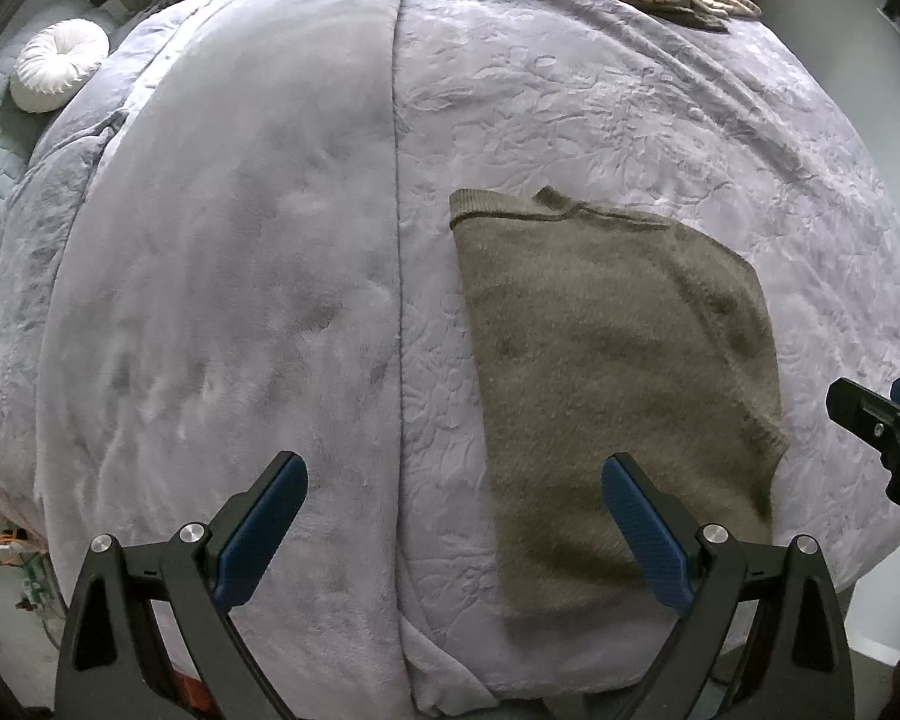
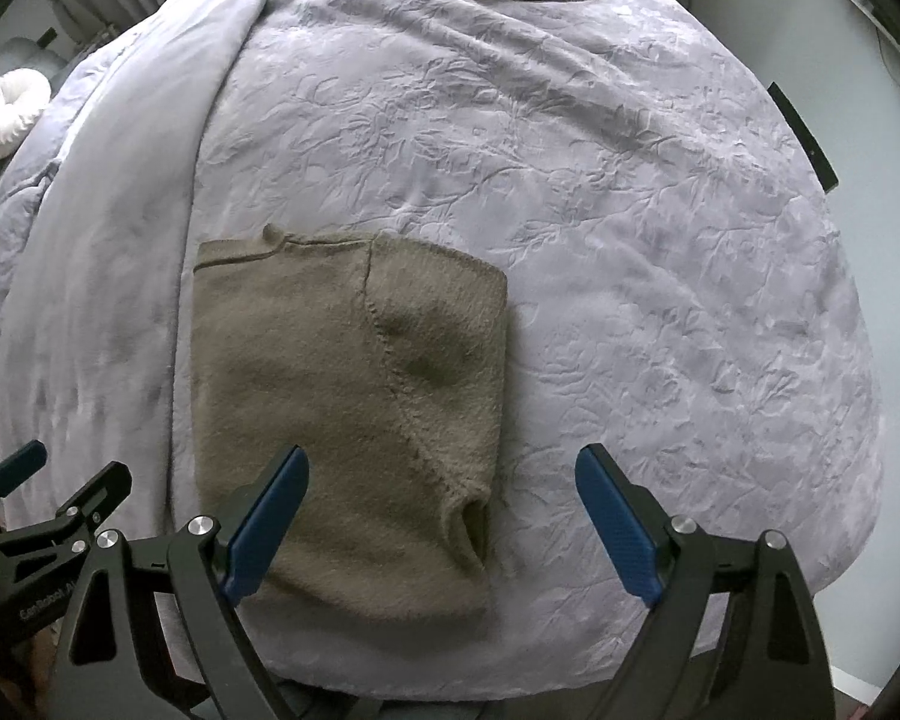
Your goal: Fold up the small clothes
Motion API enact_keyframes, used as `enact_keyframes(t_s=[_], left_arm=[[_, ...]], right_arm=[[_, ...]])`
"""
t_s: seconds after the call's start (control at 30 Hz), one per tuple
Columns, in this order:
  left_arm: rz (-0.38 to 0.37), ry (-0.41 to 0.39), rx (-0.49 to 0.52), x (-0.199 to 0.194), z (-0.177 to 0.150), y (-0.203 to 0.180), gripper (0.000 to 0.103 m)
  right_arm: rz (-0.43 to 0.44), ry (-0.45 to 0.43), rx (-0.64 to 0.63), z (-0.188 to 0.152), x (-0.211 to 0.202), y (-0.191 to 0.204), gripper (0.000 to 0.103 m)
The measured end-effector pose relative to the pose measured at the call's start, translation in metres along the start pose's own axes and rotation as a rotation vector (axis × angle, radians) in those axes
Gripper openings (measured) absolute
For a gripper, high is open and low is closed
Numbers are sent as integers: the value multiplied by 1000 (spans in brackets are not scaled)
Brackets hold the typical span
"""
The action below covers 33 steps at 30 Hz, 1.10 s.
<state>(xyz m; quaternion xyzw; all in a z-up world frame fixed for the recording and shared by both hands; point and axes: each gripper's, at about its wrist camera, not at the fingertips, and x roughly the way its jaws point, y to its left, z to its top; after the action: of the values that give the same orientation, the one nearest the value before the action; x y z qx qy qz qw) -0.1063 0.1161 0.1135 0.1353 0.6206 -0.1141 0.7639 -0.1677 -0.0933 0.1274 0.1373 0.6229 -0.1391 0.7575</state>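
Folded olive sweater point(image 2: 342, 414) lies flat on the bedspread point(image 2: 630, 240), long axis running away from the cameras. Left gripper point(image 1: 453, 531) and right gripper point(image 2: 444, 525): jaws spread wide, holding nothing.

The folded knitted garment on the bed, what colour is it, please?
Olive-brown knitted garment; clearest in the right wrist view.

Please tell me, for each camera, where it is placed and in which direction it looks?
Left wrist: on the left gripper, looking down on the bed; the right gripper shows at its right edge.
Right wrist: on the right gripper, looking down likewise.
Both share the folded brown sweater and lavender blanket.
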Motion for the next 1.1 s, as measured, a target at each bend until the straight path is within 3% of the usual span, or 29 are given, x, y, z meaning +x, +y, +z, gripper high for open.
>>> enact_keyframes(t_s=[1.1], left_arm=[[16,4,-23,-1,-6,-2,99]], right_arm=[[3,9,4,-5,0,1,92]])
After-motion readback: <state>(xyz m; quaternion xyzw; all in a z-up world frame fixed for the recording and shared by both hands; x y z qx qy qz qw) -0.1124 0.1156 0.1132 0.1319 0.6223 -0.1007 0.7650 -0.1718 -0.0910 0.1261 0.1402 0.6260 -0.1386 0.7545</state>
